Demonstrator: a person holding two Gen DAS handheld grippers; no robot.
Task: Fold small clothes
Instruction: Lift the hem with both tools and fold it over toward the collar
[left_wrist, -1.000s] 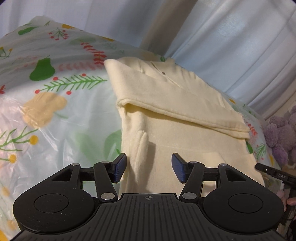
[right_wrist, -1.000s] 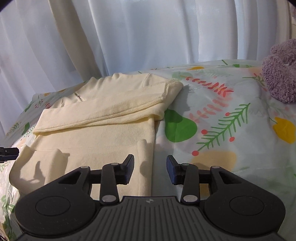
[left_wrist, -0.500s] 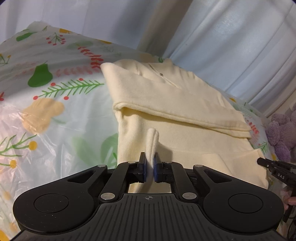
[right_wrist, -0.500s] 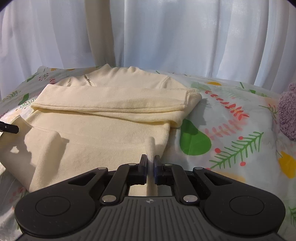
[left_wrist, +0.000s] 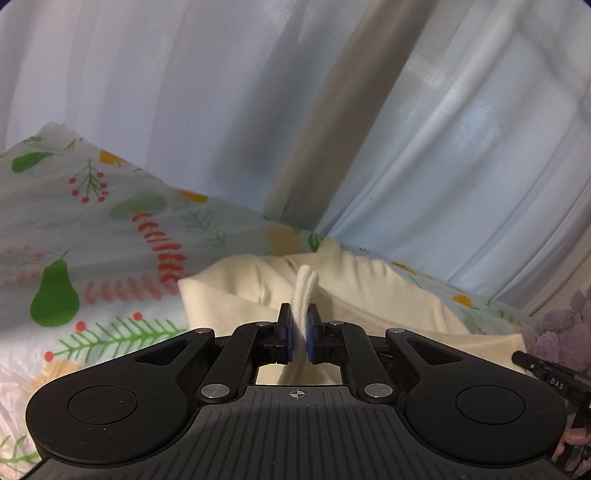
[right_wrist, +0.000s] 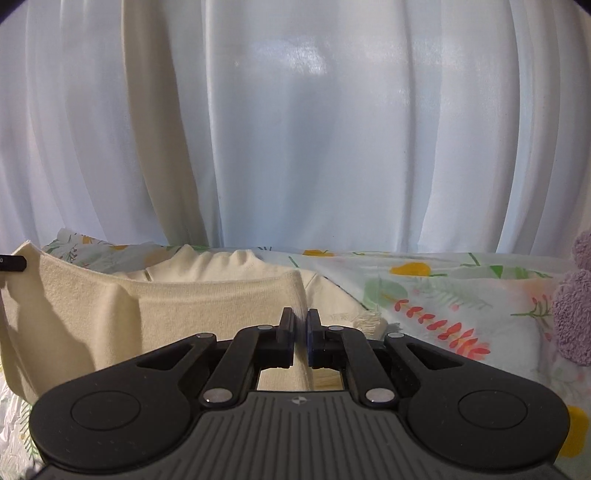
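- Jaws of the left gripper (left_wrist: 299, 326) stand nearly together, pinching a ridge of the cream sweater (left_wrist: 369, 295); a tuft of knit sticks up above the blue pads (left_wrist: 289, 332).
- Jaws of the right gripper (right_wrist: 301, 332) are likewise drawn narrow, clamped on a thin edge of the same sweater (right_wrist: 207, 314), which runs down between the fingers.
- Fabric held by the two grippers is raised off the bed and hangs as a sheet between them; in the right wrist view it spreads leftward from the pinch, with the tip of the left gripper (right_wrist: 13, 264) showing at the far left edge.
- Behind the raised part, the rest of the sweater lies bunched on the bedspread (left_wrist: 92, 240), its collar (right_wrist: 221, 264) towards the curtain.
- Bedspread is pale, printed with pears, red sprigs and green fronds, and covered by a clear plastic film.
- White curtain (right_wrist: 295, 129) hangs in folds along the far side of the bed.
- Purple plush toy (right_wrist: 572, 314) sits at the right edge of the bed, apart from the sweater.
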